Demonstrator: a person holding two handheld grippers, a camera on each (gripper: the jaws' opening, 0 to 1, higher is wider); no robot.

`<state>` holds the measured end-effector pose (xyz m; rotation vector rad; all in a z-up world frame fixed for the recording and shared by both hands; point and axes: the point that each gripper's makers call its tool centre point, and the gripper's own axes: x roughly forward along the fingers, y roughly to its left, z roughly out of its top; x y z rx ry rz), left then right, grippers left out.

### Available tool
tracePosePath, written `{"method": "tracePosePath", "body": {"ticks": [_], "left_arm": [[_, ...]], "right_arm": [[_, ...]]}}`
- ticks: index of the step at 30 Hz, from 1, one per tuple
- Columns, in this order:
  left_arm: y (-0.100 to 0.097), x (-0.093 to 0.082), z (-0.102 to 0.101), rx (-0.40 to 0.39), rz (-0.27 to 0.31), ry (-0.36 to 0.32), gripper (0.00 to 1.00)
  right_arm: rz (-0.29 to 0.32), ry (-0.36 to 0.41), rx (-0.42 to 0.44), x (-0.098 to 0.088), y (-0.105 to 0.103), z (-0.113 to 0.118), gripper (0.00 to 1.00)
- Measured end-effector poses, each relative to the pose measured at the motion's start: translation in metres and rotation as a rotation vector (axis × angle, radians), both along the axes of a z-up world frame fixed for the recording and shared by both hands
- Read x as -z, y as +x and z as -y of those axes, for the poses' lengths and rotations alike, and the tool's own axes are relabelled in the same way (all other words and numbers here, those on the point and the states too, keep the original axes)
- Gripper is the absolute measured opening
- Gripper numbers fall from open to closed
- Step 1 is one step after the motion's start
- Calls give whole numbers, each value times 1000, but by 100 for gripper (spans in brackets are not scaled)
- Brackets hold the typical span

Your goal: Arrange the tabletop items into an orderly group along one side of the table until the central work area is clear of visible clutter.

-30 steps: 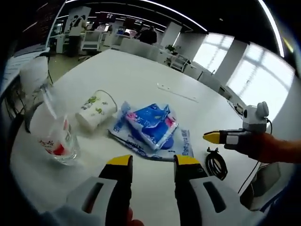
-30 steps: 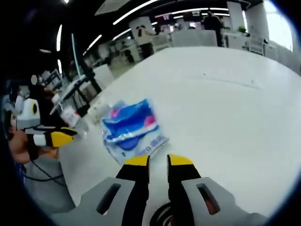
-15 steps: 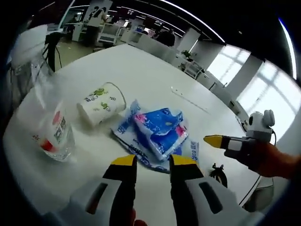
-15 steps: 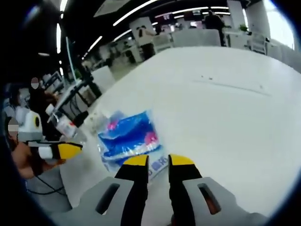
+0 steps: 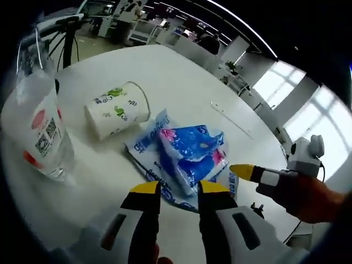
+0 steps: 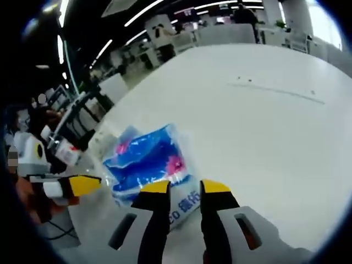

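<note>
White, smooth table [image 5: 165, 71] spreads across an open office. Nearest, the left gripper [image 5: 179, 188] and right gripper [image 6: 184, 187] both hover slightly parted, empty, at the crinkly blue tissue pack [image 5: 190, 157]. Its slick film could slip or tear if pinched by one corner. Beyond lie a tipped paper cup [image 5: 117, 109] and a clear bottle [image 5: 38, 129], easily knocked.

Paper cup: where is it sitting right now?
In the left gripper view the paper cup lies on its side on the white table, upper left of the blue tissue packs and right of the clear water bottle.
</note>
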<state>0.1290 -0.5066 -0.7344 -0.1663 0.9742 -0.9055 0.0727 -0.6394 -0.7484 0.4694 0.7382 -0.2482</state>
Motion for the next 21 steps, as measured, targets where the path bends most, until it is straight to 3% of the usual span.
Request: {"method": "tracePosePath", "body": {"ticks": [14, 19, 21], "left_arm": [[6, 9, 12, 4, -20, -6, 20], [7, 15, 13, 16, -12, 1, 9], [8, 17, 13, 24, -6, 7, 4]], "right_arm": [[0, -52, -31, 7, 18, 8, 17], [6, -66, -36, 8, 22, 8, 3], [11, -70, -50, 8, 25, 6, 2]]}}
